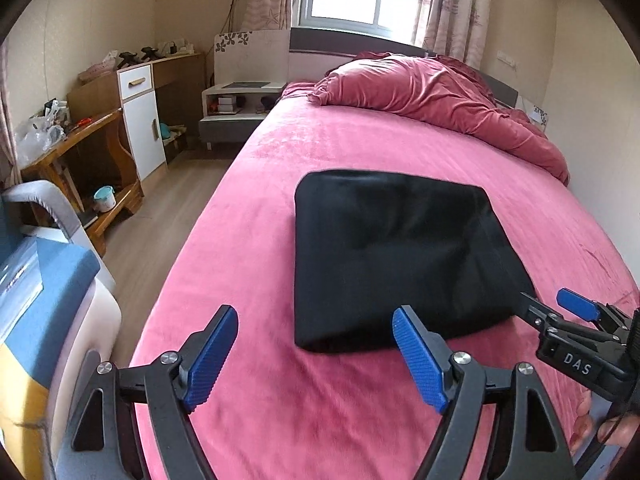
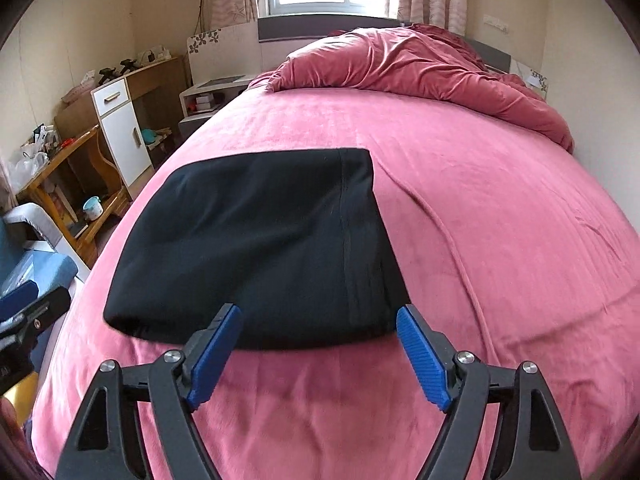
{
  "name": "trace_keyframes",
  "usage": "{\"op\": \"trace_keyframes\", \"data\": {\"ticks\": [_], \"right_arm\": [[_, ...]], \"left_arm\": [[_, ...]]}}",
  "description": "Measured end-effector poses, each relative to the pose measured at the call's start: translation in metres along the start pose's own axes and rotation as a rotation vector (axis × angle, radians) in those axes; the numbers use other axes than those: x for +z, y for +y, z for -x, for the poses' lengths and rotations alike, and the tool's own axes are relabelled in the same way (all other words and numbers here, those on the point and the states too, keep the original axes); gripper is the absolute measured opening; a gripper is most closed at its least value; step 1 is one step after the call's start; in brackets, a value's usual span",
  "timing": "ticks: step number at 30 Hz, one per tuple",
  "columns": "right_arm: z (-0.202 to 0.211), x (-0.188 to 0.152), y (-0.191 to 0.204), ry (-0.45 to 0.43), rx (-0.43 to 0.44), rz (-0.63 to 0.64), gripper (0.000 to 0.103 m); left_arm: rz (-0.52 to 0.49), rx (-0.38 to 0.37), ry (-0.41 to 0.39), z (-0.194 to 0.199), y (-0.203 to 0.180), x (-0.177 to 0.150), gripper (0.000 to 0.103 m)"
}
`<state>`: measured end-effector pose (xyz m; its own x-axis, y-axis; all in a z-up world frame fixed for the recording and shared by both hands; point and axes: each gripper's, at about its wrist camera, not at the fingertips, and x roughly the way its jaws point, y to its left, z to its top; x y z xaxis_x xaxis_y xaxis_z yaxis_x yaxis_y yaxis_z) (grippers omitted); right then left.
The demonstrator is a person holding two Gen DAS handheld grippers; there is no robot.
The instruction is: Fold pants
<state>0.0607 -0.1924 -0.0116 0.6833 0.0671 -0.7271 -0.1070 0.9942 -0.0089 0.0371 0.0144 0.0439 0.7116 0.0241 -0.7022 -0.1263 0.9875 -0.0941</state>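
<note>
The black pants (image 1: 396, 256) lie folded into a flat rectangle on the pink bed (image 1: 280, 400); they also show in the right wrist view (image 2: 260, 248). My left gripper (image 1: 316, 354) is open and empty, hovering above the bed just short of the pants' near edge. My right gripper (image 2: 320, 354) is open and empty, its fingertips at the pants' near edge. The right gripper also shows in the left wrist view (image 1: 552, 308) at the pants' near right corner, with blue pads (image 1: 578, 305).
A crumpled pink duvet (image 1: 440, 96) lies at the head of the bed. A wooden desk (image 1: 80, 144), a white cabinet (image 1: 140, 120) and a nightstand (image 1: 236, 104) stand along the left wall. A blue and white object (image 1: 44, 280) is close at the left.
</note>
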Motion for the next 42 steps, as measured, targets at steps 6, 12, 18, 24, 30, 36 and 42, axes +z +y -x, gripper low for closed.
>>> {"op": "trace_keyframes", "data": {"ticks": [6,12,18,24,30,36,42], "right_arm": [[0.016,-0.021,0.007,-0.006,-0.032,-0.002,0.082],[0.033,-0.034,0.007,-0.018,-0.041,-0.030,0.082],[0.047,-0.041,0.012,-0.040,-0.052,-0.020,0.083],[0.057,-0.043,0.017,-0.059,-0.057,-0.001,0.083],[0.061,-0.044,0.019,-0.067,-0.058,0.006,0.084],[0.062,-0.046,0.023,-0.065,-0.059,0.009,0.084],[0.062,-0.048,0.025,-0.061,-0.060,0.010,0.084]], "left_arm": [[-0.010,0.000,-0.007,0.018,-0.003,-0.023,0.081],[-0.013,0.010,-0.018,0.031,-0.004,-0.034,0.081],[-0.001,0.029,-0.028,0.039,-0.002,-0.035,0.081],[-0.003,0.036,-0.043,0.045,-0.003,-0.039,0.081],[-0.001,0.051,-0.057,0.048,0.001,-0.039,0.081],[-0.002,0.056,-0.062,0.049,0.003,-0.039,0.081],[-0.002,0.058,-0.059,0.048,0.003,-0.039,0.081]]}}
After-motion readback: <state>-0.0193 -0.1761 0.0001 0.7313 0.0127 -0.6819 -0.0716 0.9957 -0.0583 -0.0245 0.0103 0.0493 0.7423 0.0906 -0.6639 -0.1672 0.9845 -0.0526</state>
